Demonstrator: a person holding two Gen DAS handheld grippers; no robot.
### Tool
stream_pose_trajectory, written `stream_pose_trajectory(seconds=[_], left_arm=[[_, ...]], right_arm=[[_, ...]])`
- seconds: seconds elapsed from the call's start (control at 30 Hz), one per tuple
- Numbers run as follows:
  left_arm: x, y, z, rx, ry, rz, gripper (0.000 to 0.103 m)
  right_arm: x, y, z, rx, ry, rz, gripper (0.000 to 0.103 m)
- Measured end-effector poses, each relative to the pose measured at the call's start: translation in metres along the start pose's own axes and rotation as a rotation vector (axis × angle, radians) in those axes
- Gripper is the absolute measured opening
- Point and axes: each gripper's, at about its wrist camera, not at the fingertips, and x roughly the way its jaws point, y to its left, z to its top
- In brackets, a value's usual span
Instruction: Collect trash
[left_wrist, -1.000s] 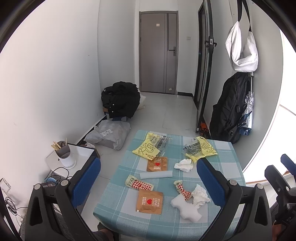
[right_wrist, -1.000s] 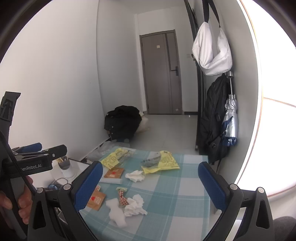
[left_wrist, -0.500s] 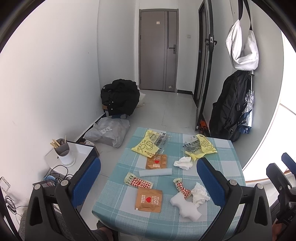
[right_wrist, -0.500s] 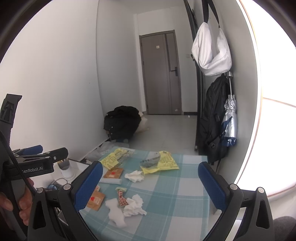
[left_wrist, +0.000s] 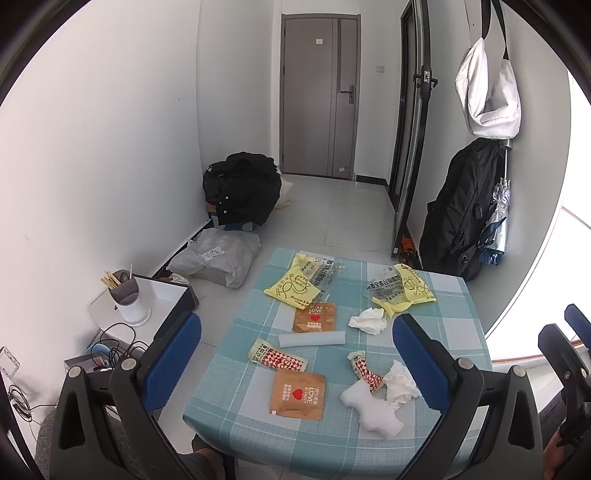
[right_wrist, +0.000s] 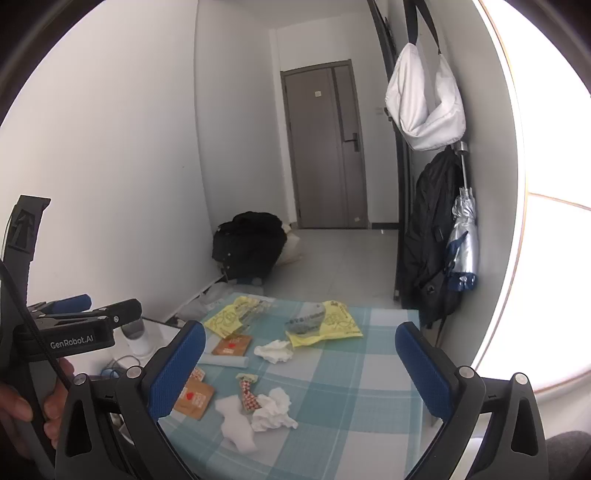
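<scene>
On the left gripper (right_wrist: 70, 325) beside you, its body reads "GenRobot.AI" in white. Your nearer brown sachet (left_wrist: 298, 395) shows "LOVE" beside a red heart; the farther brown sachet (left_wrist: 314, 317) seems to carry the same print. The yellow wrappers (left_wrist: 297, 288) bear characters too small to read.

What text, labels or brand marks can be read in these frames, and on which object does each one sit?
"GenRobot.AI": white lettering on the black body of the left hand-held gripper, seen from the right wrist view.
"LOVE & TASTY": on the near brown square sachet with a red heart.
Far brown square sachet: same heart design, lettering too small to read.
Two yellow and clear plastic bags: printed characters, not legible.
Grey door's small white sticker: unreadable.
</scene>
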Motion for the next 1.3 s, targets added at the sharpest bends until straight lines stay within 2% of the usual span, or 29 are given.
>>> stream_pose_trajectory(seconds=[0.67, 0.8, 1.0, 1.17, 1.3], left_arm=[[0.002, 0.002, -0.001, 0.001, 0.015, -0.002, 0.102], [0.003, 0.002, -0.001, 0.0, 0.017, -0.003, 0.102], [0.006, 0.003, -0.003, 0.004, 0.03, -0.014, 0.102], [0.014, 0.007, 0.001, 0.035, 0.057, -0.009, 0.102], [0.027, 0.028, 0.01, -0.005, 0.12, -0.05, 0.102]], right_arm=[[-0.001, -0.001, -0.001, 0.008, -0.008, 0.0, 0.103], [-0.001, -0.003, -0.001, 0.003, -0.019, -0.03, 0.103], [-0.001, -0.004, 0.0, 0.012, -0.013, -0.014, 0.103], [0.001, -0.004, 0.001, 0.015, -0.009, -0.003, 0.103], [0.007, -0.004, 0.001, 0.018, 0.013, 0.003, 0.103]])
